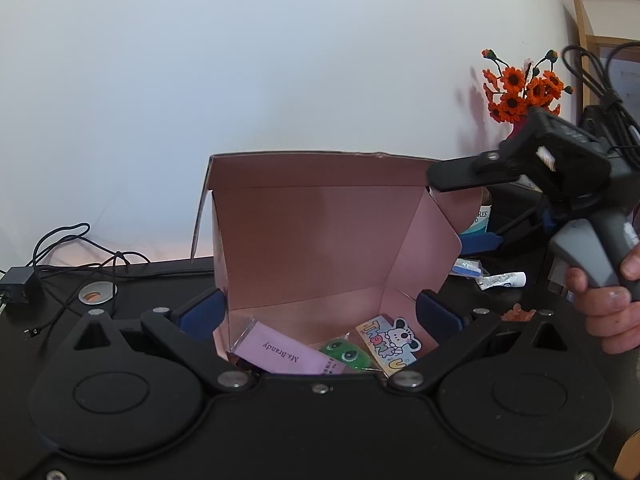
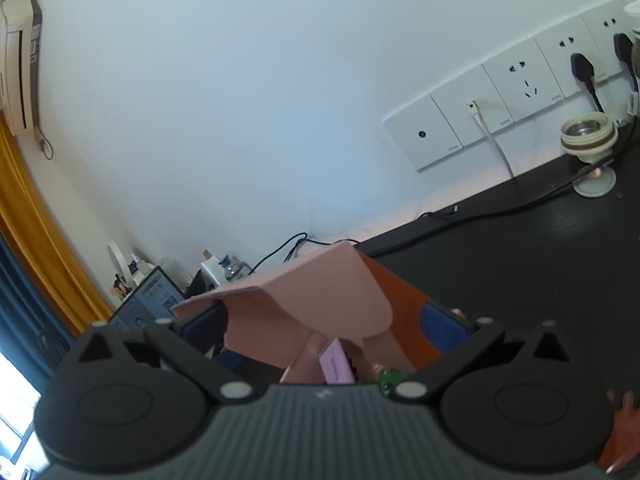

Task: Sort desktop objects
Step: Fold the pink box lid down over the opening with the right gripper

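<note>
While both the left gripper [image 1: 318, 308] and right gripper [image 2: 324, 326] gape empty, the pink box [image 1: 320, 232] stands between their fingers.

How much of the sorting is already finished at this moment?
Done: the pink box already holds a pink card, a green frog item and a sticker. In hand: nothing; both tools, left tool and right tool, are open. Left: a small tube lies outside on the desk.
</note>
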Action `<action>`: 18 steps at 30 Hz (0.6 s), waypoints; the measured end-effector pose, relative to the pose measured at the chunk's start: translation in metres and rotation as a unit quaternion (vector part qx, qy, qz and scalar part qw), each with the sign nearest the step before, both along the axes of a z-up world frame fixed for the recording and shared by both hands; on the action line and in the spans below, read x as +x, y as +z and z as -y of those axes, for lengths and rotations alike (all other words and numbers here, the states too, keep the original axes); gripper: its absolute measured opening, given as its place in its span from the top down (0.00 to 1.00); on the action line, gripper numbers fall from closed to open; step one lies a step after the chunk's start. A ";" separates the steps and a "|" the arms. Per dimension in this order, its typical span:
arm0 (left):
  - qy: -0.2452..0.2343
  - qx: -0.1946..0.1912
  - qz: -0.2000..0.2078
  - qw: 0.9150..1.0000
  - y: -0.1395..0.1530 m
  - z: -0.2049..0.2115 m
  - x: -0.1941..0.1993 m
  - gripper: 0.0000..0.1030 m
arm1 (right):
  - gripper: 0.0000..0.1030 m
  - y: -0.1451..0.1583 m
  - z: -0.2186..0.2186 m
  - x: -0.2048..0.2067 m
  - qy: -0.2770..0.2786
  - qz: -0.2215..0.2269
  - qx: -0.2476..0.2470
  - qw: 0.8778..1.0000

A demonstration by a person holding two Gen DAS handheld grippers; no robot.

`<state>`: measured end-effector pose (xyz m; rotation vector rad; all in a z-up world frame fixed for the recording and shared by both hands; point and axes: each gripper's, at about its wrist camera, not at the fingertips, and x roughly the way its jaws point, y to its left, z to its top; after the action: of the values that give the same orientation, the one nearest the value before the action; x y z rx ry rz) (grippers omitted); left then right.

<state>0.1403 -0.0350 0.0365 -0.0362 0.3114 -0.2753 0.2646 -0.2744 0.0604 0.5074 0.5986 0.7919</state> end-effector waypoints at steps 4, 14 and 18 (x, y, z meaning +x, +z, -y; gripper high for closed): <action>-0.004 0.002 0.002 1.000 0.001 0.002 -0.006 0.00 | 0.01 0.004 0.006 -0.017 0.003 0.001 0.014 1.000; -0.012 0.034 0.010 0.999 -0.002 0.012 -0.021 0.00 | 0.01 0.002 -0.016 -0.031 0.011 0.008 0.001 1.000; 0.010 0.019 0.022 1.000 -0.003 -0.002 -0.025 0.00 | 0.01 0.001 -0.004 -0.030 0.002 -0.003 0.014 1.000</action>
<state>0.1151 -0.0332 0.0335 0.0041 0.2729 -0.2499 0.2350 -0.2708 0.0610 0.5342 0.5961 0.8039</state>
